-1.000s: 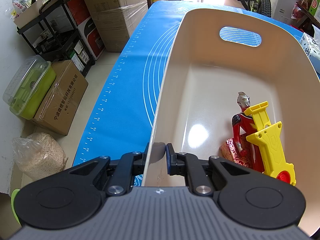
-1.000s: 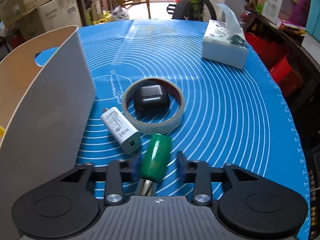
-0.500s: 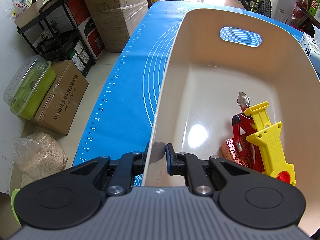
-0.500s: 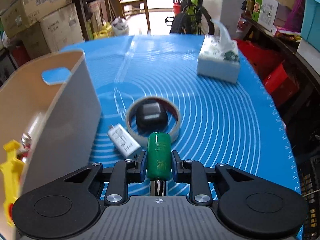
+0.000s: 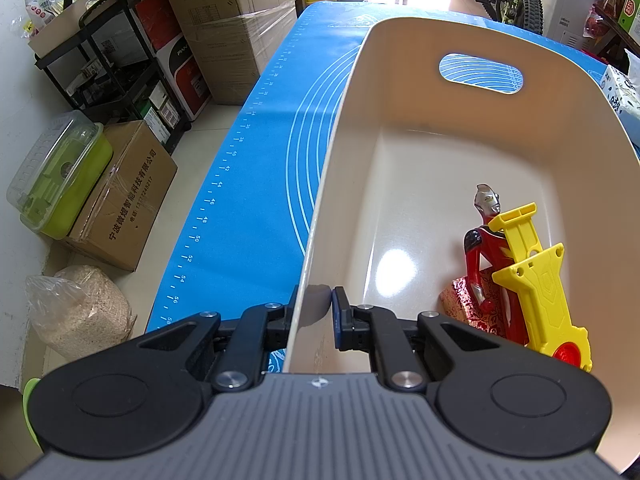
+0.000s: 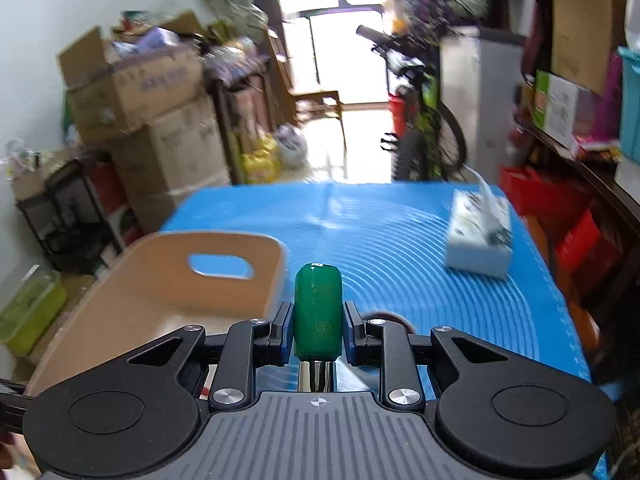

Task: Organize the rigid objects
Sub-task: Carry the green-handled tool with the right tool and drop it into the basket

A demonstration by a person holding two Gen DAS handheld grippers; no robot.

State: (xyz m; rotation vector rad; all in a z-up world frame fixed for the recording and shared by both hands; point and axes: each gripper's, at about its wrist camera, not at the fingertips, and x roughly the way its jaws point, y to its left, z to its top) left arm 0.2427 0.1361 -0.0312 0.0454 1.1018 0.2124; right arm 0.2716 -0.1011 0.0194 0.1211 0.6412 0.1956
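A cream bin (image 5: 460,148) with a handle slot stands on the blue mat (image 5: 256,200). My left gripper (image 5: 314,312) is shut on the bin's near wall, one finger outside, one inside. Inside the bin lie a red and silver figure (image 5: 480,252), a yellow toy (image 5: 540,288) and a red patterned piece (image 5: 464,304). In the right wrist view my right gripper (image 6: 318,330) is shut on a green cylinder with a metal end (image 6: 318,310), held in the air beside the bin (image 6: 160,296). The tape roll (image 6: 386,316) barely shows behind the fingers.
A tissue box (image 6: 478,236) sits on the mat (image 6: 400,240) at the far right. Cardboard boxes (image 5: 236,20), a black rack (image 5: 104,64), a green lidded container (image 5: 60,176) and a sack (image 5: 76,308) crowd the floor left of the table. A bicycle (image 6: 424,128) stands beyond the far edge.
My right gripper closed on the green cylinder, lifted it off the mat and tilted up; tape roll, earbud case and charger dropped from view. The left gripper and bin stayed still.
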